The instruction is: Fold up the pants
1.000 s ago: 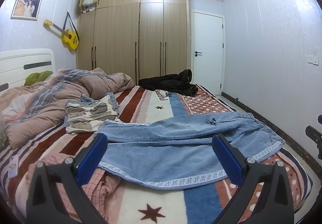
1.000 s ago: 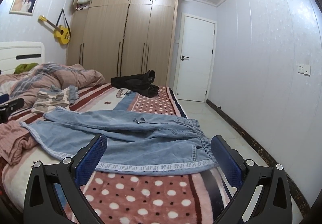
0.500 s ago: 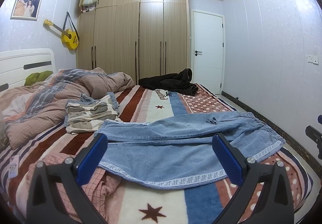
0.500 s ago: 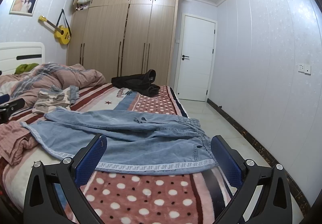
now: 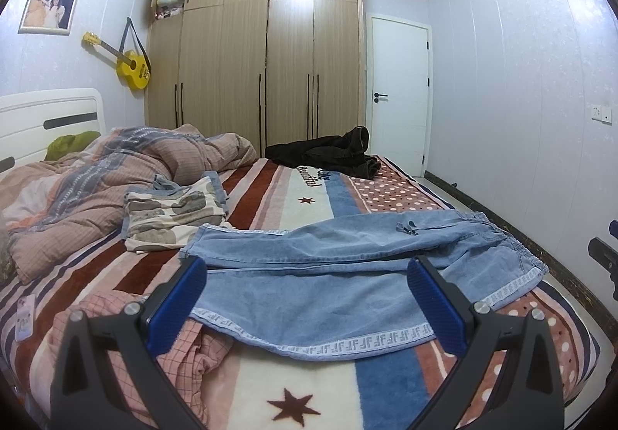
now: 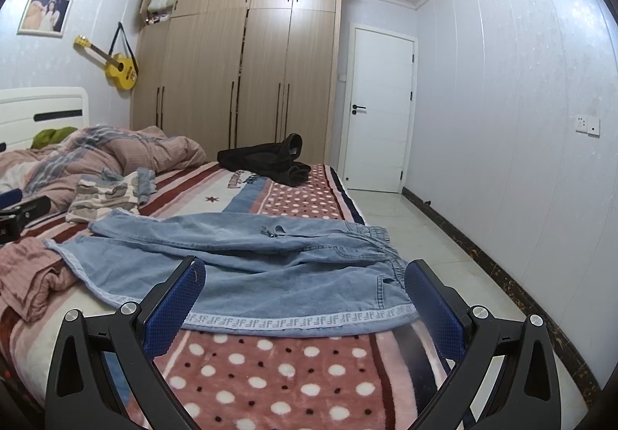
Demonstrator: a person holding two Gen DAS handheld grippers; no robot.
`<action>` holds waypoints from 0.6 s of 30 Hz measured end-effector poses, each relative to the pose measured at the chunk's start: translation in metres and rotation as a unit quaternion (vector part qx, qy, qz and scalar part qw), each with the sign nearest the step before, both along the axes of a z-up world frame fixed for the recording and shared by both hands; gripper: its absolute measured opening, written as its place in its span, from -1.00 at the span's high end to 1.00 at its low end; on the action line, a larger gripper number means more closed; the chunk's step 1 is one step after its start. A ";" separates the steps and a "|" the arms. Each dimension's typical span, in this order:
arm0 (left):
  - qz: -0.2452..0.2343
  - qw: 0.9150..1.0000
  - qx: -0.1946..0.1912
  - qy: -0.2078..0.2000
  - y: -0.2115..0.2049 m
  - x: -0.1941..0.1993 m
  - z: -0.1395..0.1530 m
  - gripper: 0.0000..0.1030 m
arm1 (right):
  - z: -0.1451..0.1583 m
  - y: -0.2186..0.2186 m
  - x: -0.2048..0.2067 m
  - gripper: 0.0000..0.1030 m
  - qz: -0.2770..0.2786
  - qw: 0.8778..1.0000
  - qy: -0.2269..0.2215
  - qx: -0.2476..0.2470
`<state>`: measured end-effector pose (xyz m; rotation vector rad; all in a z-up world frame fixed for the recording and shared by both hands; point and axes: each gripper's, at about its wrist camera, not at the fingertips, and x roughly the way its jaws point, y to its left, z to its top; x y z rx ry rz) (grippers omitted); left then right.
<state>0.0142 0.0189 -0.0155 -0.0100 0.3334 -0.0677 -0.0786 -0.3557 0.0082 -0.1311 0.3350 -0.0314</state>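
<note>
Pants flat across bed, long axis L-R, both grippers short of near edge

Pants = light blue denim, spread on the striped/dotted blanket, long axis running crosswise to both my grippers. Waistband sits at my right end, leg hems at my left end. Legs lie one beside the other, far leg partly overlapped by the near one; near edge w/ the patterned trim tape faces me.

Left gripper: jaws wide, nothing held, above the near leg toward the hem end, not touching cloth afaict. Right gripper: jaws wide too, empty, lined up w/ the hip/waist section, trim edge just ahead of the fingertips.

Judgement: no fold made yet. Right is nearer the waistband, left nearer the hems, so each takes its own end. Pink checked cloth lies under the hem corner, so left could snag it when pinching.
</note>
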 end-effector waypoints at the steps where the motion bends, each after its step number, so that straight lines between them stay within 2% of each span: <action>1: -0.002 1.000 0.001 0.000 0.000 0.001 0.000 -0.99 | 0.000 0.000 0.001 -0.99 0.001 1.000 0.000 -0.002; 8: -0.006 1.000 0.000 0.011 0.005 0.017 -0.002 -0.99 | 0.001 -0.001 0.013 -0.99 0.031 0.999 0.007 -0.015; 13: 0.011 0.999 -0.015 0.040 0.018 0.037 -0.013 -0.99 | -0.015 -0.009 0.035 -0.99 0.049 0.997 0.048 -0.021; 16: 0.033 0.997 -0.023 0.062 0.032 0.051 -0.024 -0.99 | -0.032 -0.017 0.051 -0.99 0.039 0.996 0.074 -0.024; 18: 0.054 0.995 -0.023 0.084 0.048 0.061 -0.034 -0.99 | -0.046 -0.028 0.064 -0.99 0.040 0.994 0.098 -0.005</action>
